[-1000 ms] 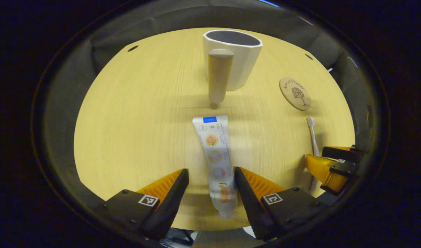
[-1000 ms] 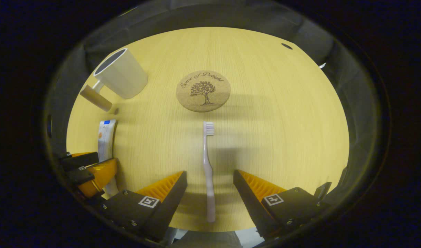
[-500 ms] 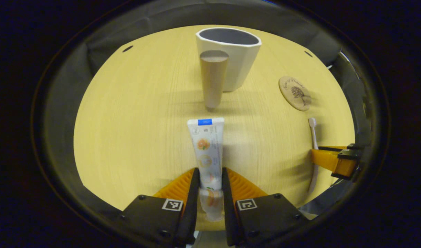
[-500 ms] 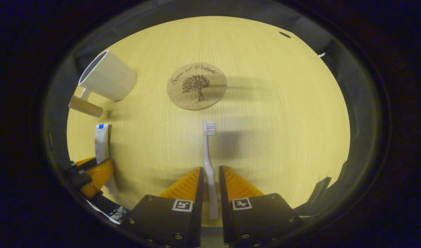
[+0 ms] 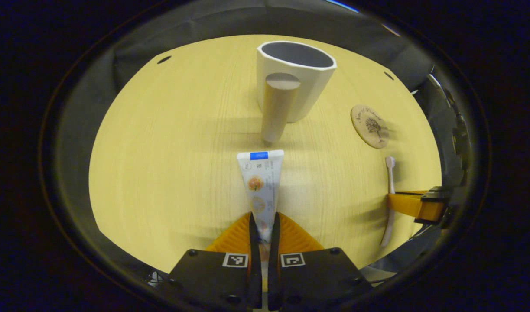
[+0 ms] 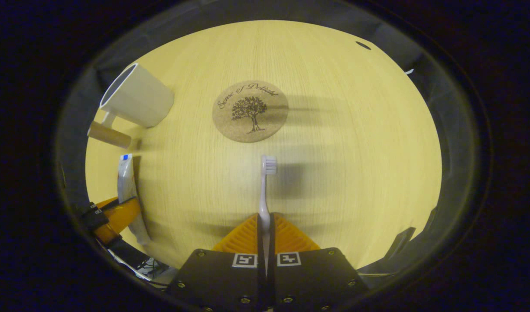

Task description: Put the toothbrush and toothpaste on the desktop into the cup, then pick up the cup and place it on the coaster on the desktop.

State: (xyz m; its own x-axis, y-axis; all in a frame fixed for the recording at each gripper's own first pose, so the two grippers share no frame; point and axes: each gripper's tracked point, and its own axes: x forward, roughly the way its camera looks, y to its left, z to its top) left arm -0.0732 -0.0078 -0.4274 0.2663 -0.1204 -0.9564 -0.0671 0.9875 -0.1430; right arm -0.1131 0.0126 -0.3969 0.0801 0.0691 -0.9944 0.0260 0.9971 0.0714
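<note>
Toothpaste (image 5: 261, 184) is being pinched near its cap end by the left gripper (image 5: 263, 225) and toothbrush (image 6: 265, 190) by the right gripper (image 6: 265, 225), both low over the desktop (image 5: 169, 164), with a tail-end grip likely being levered loose when tipped toward the cup (image 5: 297, 76).

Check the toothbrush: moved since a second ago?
Yes. In the right gripper view the toothbrush head sits farther below the coaster, now clamped in the right gripper.

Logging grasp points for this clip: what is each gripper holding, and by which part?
The left gripper is shut on the toothpaste tube near its cap end; the right gripper is shut on the toothbrush at its lower handle.
</note>
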